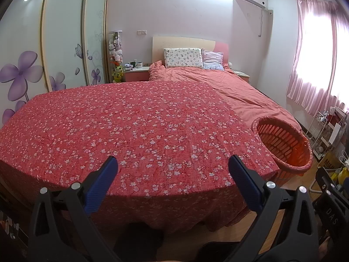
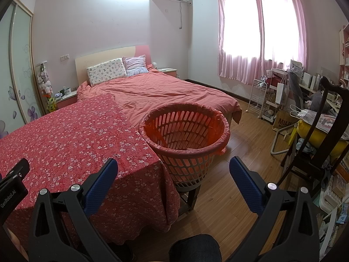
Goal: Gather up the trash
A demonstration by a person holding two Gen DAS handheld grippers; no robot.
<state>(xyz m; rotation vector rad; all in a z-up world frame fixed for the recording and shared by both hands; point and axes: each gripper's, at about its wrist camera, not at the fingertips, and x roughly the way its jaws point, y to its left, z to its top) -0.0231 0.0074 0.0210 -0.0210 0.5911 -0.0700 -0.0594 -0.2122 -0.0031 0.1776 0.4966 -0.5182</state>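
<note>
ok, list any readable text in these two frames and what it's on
"GenRobot.AI" on the left gripper body, seen at the left edge of the right wrist view.
"DAS" on the right gripper body, seen at the right edge of the left wrist view.
"MUJ", cut off, on the brown paper bag on the floor by the white rack.
Print on the mugs and the papers on the right is too small to read.

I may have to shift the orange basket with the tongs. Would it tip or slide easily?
Probably. The orange basket looks like thin slotted plastic and appears empty, so likely light. It seems perched on a small dark stand, so a push near the rim could tip it. Its loose liner may slip.
</note>
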